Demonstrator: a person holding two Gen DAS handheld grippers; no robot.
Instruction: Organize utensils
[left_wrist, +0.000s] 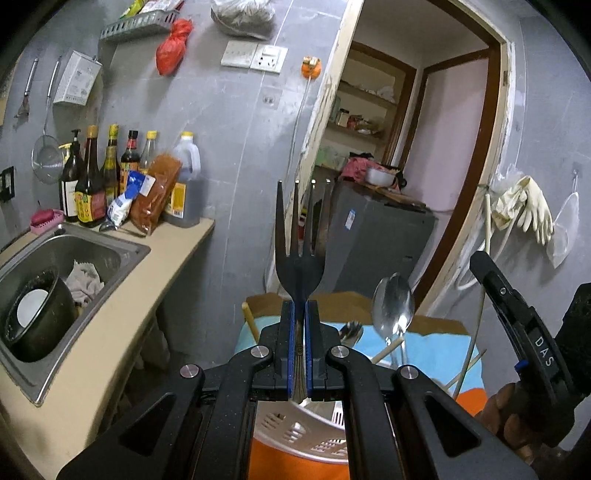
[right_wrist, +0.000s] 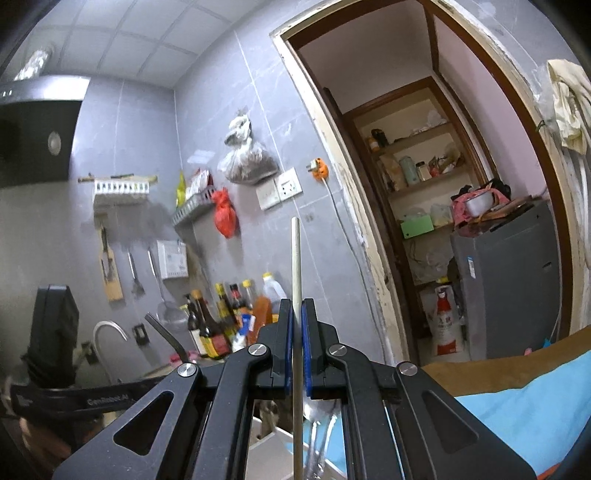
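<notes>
- Fork: clamped by its neck between the blue pads of the left gripper, tines upright and clear of everything. Judged stiff metal, light, smooth and so apt to slip; the flat neck or handle gives the surest hold.
- Chopstick: pinched near its middle by the right gripper, which is closed on it; the stick stands roughly vertical. Judged very light, rigid and thin, and prone to pivot between the pads unless gripped mid-length.
- Spoon: stands bowl-up just right of the fork, among other loose utensils and chopsticks; what supports it is hidden behind the gripper.
- White slotted basket: lies below the left gripper on a blue and orange cloth.
- Surroundings: steel sink and sauce bottles at left; doorway and grey fridge beyond.
</notes>
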